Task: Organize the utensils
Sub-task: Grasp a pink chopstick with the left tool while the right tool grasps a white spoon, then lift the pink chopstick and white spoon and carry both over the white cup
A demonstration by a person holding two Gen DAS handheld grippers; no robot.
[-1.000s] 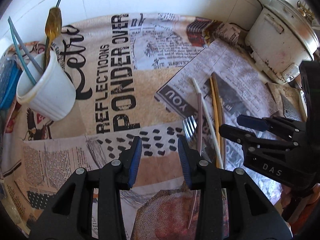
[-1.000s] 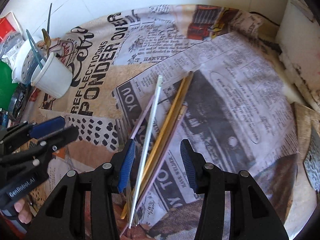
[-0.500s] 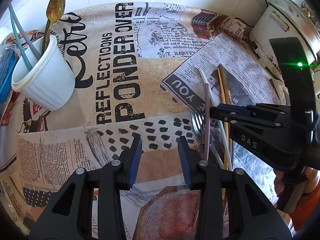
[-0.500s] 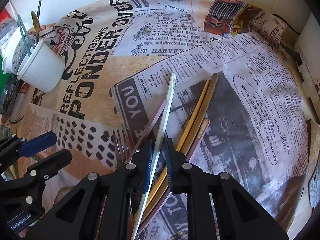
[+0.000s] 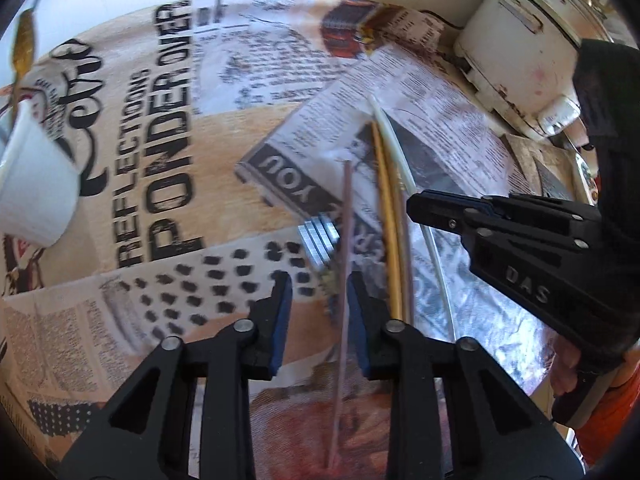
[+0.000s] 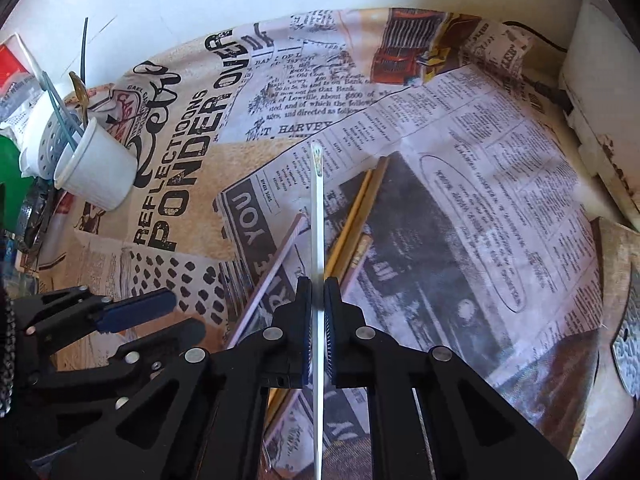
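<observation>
The cloth (image 6: 208, 240) under my work is printed like old newsprint: I read "REFLECTIONS", "PONDER OVER" and a looping "Retro" across its tan panel, "YOU" upside down on a black band, and "T HARVEY" in small type further back. The side of my right gripper (image 5: 412, 204), as seen from the left wrist, carries the raised letters "DAS". That right gripper (image 6: 318, 300) is clamped tight on a white chopstick (image 6: 317, 216), which runs straight from between the pads toward twelve o'clock, its tip over the printed columns. Just to the one o'clock side of the pads lie the yellow chopsticks (image 6: 352, 216), and at eleven o'clock a pink chopstick (image 6: 276, 264) slants away on the cloth. My left gripper (image 5: 316, 312) has its jaws closing, still apart, with the pink chopstick (image 5: 346, 232) standing between them close to the right pad; I cannot tell whether that pad touches it. A fork (image 5: 320, 236) shows its tines just beyond the left jaws at twelve o'clock. In the right wrist view, at ten o'clock, well apart from both grippers, a white cup (image 6: 96, 172) leans with a gold spoon (image 6: 80, 92) and thin teal sticks in it.
</observation>
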